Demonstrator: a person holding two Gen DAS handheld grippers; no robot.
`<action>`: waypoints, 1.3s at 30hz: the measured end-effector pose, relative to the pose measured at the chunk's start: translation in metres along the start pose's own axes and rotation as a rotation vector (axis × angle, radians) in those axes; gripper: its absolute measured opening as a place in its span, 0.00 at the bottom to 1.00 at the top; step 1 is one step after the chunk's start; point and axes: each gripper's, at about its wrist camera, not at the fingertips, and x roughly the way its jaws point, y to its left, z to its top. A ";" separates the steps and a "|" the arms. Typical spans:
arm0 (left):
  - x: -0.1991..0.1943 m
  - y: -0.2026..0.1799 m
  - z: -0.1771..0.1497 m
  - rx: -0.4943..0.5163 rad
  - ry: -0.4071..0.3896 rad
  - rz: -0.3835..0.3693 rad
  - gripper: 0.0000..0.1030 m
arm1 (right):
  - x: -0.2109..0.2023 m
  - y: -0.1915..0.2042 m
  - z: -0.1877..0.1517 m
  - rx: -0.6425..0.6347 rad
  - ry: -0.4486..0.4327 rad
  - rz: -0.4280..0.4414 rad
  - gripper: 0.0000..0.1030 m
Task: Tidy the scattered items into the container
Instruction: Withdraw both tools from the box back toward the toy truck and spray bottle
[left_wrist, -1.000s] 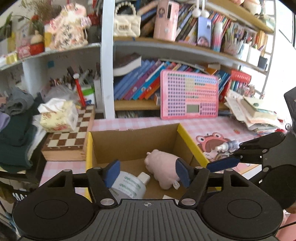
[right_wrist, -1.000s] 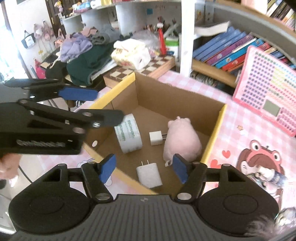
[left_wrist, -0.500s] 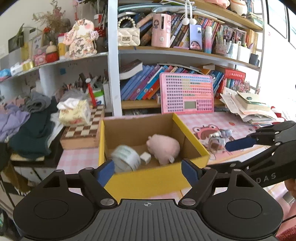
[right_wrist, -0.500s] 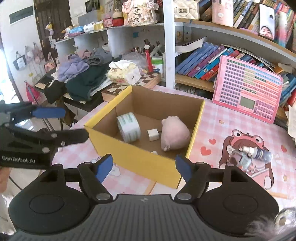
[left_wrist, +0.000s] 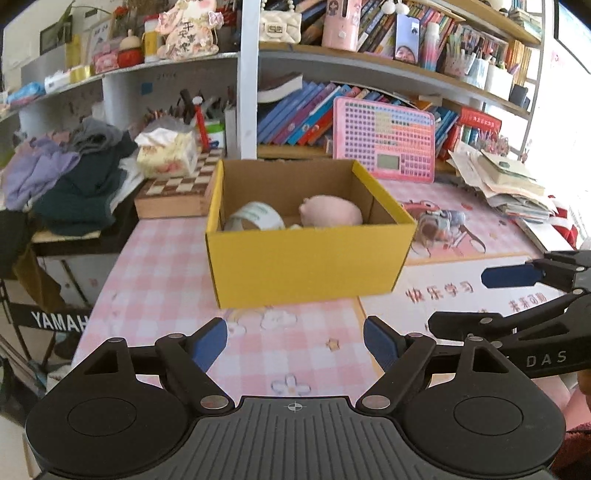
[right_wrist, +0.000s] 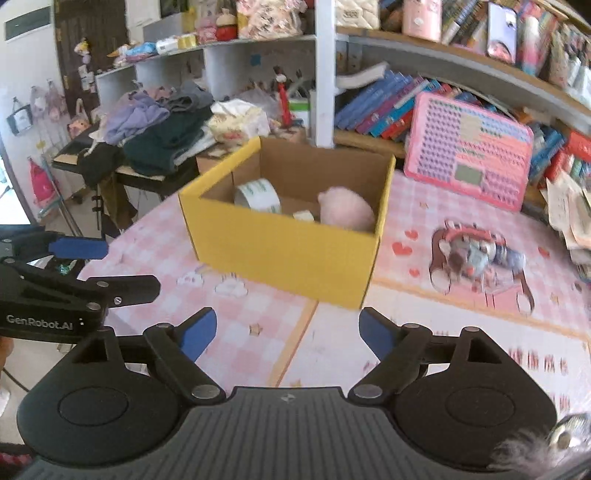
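Observation:
A yellow cardboard box (left_wrist: 310, 258) (right_wrist: 280, 254) stands on the pink checked table. Inside it lie a pink plush pig (left_wrist: 330, 211) (right_wrist: 345, 213), a white roll of tape (left_wrist: 255, 218) (right_wrist: 258, 195) and a small white charger (right_wrist: 303, 215). A small bottle and other small items (left_wrist: 439, 221) (right_wrist: 480, 254) lie on the mat right of the box. My left gripper (left_wrist: 295, 341) is open and empty, in front of the box. My right gripper (right_wrist: 286, 334) is open and empty, also short of the box. Each gripper shows at the edge of the other's view.
A pink toy keyboard (left_wrist: 384, 142) leans on the bookshelf behind the box. A chessboard box (left_wrist: 177, 192) with a tissue pack (left_wrist: 166, 155) sits at the left, by a clothes pile (left_wrist: 70, 181). Stacked papers (left_wrist: 506, 184) lie at the right.
Both grippers have pulled back and lowered away from the box; the box now looks farther off and is seen from the side. Both stay open and empty.

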 end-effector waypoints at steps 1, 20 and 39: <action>-0.001 -0.001 -0.004 0.005 0.001 0.003 0.81 | 0.000 0.001 -0.004 0.007 0.007 -0.010 0.82; 0.012 -0.031 -0.035 0.079 0.084 -0.053 0.81 | -0.004 -0.002 -0.046 0.081 0.122 -0.137 0.84; 0.032 -0.050 -0.044 0.102 0.191 -0.093 0.85 | 0.004 -0.019 -0.061 0.128 0.205 -0.155 0.86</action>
